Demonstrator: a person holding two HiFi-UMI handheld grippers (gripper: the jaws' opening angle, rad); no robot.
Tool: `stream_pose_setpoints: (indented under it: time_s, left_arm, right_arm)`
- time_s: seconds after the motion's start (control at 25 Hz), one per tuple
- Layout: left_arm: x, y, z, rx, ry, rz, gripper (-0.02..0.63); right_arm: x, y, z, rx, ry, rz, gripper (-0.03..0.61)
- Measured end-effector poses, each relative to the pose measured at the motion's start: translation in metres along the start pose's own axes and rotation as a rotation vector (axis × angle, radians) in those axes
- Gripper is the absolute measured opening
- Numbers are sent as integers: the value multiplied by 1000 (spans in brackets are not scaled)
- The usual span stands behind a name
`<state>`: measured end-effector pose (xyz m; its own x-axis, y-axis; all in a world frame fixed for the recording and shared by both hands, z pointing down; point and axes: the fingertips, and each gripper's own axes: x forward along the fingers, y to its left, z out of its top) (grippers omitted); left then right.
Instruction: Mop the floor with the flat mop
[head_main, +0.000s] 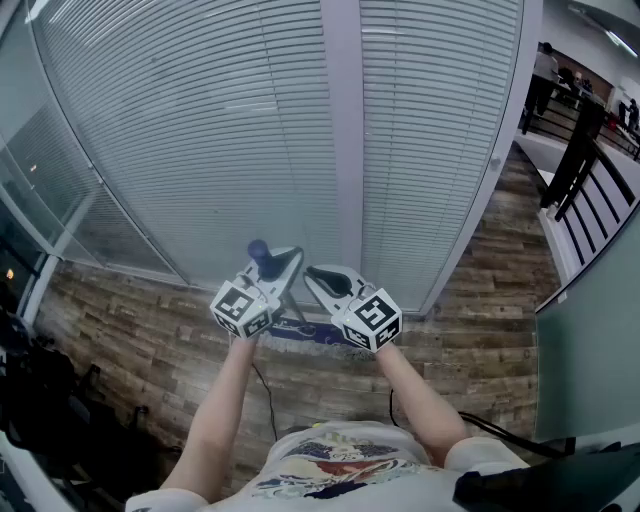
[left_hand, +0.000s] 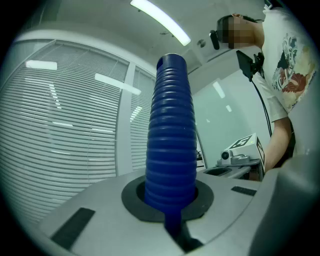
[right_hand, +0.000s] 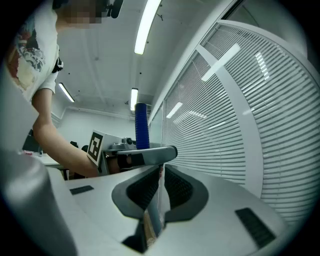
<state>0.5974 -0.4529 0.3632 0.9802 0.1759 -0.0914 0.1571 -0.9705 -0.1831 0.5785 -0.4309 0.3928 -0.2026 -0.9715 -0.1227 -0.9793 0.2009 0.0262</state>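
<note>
L claw (left_hand: 170, 212) clamped on blue ribbed mop handle (left_hand: 170, 140). R claw (right_hand: 159, 196) jaws together, nothing gripped, just beside L. Flat mop head (head_main: 312, 334) on wood floor (head_main: 150, 345), near blinds (head_main: 200, 130).

Pretty sure I'm in an office; glass partition walls with white slatted blinds (head_main: 200, 130) down over them; wood-look plank floor (head_main: 150, 340); long strip lights (left_hand: 160, 22) on the ceiling; black railing (head_main: 590, 170) off to my right with people (head_main: 545, 65) further back.
</note>
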Motion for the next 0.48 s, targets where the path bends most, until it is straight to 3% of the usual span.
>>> stream_pose_setpoints:
  time_s: [0.28, 0.48]
  left_arm:
    - [-3, -1, -1, -9, 5, 5, 12]
    - [-6, 4, 1, -15, 8, 13, 12]
  right_arm:
    - [-1, 6, -13, 4, 24, 9, 49]
    - [9, 21, -26, 23, 63, 92, 51]
